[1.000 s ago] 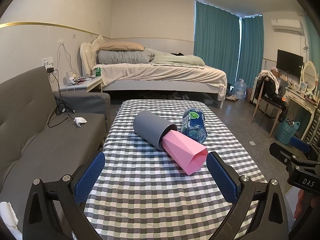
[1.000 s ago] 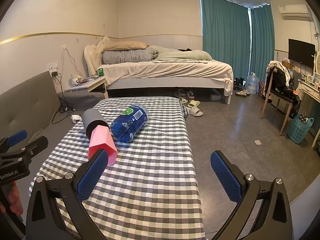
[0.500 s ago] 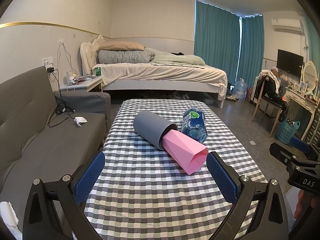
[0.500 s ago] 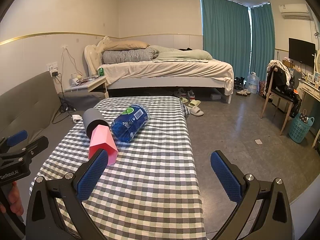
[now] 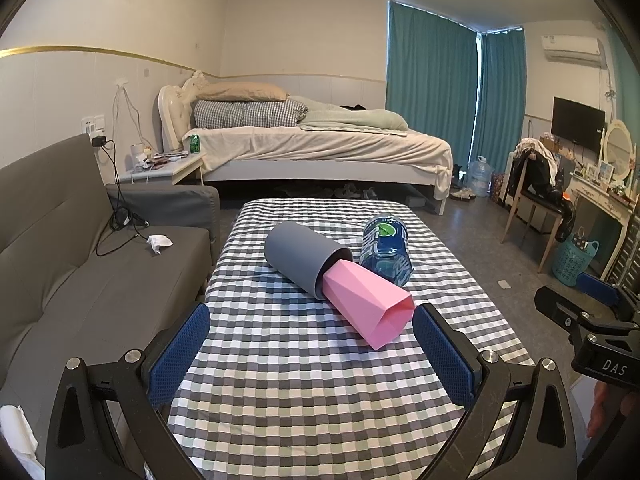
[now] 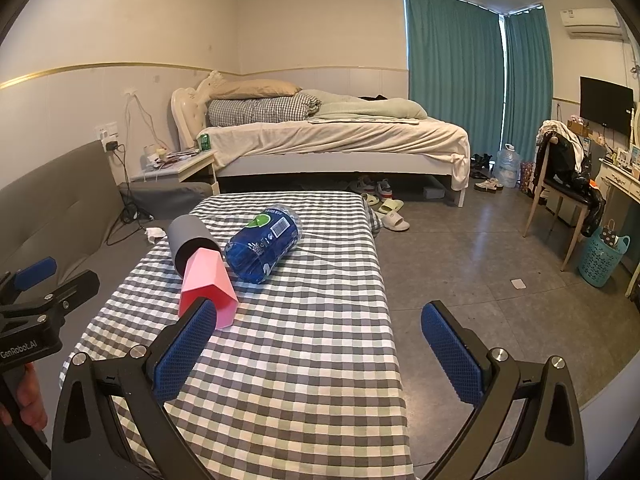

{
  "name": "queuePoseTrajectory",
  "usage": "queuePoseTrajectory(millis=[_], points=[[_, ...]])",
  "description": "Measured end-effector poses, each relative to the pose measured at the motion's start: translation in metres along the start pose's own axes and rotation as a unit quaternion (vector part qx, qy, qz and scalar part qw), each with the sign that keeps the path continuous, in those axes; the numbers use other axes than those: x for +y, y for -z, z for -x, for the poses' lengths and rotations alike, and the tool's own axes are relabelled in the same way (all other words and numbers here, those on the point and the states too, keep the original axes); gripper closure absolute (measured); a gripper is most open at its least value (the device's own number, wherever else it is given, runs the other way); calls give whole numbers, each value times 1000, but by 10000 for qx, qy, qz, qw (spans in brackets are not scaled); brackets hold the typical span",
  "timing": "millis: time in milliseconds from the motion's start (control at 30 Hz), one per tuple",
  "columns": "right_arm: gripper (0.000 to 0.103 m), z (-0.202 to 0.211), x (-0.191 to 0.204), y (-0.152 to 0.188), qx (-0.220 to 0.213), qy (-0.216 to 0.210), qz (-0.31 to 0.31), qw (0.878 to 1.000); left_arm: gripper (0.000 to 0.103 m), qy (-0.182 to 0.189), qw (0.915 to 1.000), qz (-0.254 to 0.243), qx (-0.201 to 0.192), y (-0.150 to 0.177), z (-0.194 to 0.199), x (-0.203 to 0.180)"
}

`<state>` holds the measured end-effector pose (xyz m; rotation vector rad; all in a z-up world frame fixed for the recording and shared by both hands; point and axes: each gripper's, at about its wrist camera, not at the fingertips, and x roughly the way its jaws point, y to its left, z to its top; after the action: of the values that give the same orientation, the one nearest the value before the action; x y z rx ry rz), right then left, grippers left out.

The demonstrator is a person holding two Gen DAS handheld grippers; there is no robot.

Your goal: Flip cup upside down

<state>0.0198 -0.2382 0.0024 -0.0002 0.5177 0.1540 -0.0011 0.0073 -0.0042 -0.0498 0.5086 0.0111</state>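
Note:
A pink faceted cup [image 5: 366, 304] lies on its side on the checked tablecloth [image 5: 312, 380], its closed end tucked into a grey cup [image 5: 302, 258] that also lies on its side. The pink cup's open mouth faces me. Both show in the right wrist view, pink cup [image 6: 206, 286] and grey cup [image 6: 188, 240]. My left gripper [image 5: 312, 350] is open and empty, just short of the pink cup's mouth. My right gripper [image 6: 320, 350] is open and empty, to the right of the cups over the table's right edge.
A blue plastic bottle [image 5: 386, 254] lies on its side against the cups, on their right. A grey sofa [image 5: 60, 272] runs along the table's left. A bed [image 5: 312, 148] stands behind. A chair [image 6: 560, 184] and a teal basket [image 6: 602, 256] stand on the floor at right.

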Motion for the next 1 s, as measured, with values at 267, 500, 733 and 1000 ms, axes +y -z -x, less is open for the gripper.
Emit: queuePoseTrajectory(millis=[267, 500, 733, 1000], points=[[0, 0, -1, 0, 1, 3, 5, 10000, 0, 5, 10000, -15, 33, -1, -2, -1], [0, 0, 0, 1, -17, -29, 4, 10000, 0, 26, 10000, -19, 54, -1, -3, -2], [0, -2, 1, 0, -8, -24, 47, 10000, 0, 74, 9998, -12, 175, 0, -7, -3], [0, -8, 2, 0, 66, 12, 85, 9999, 0, 127, 9990, 121, 406, -6, -14, 2]])
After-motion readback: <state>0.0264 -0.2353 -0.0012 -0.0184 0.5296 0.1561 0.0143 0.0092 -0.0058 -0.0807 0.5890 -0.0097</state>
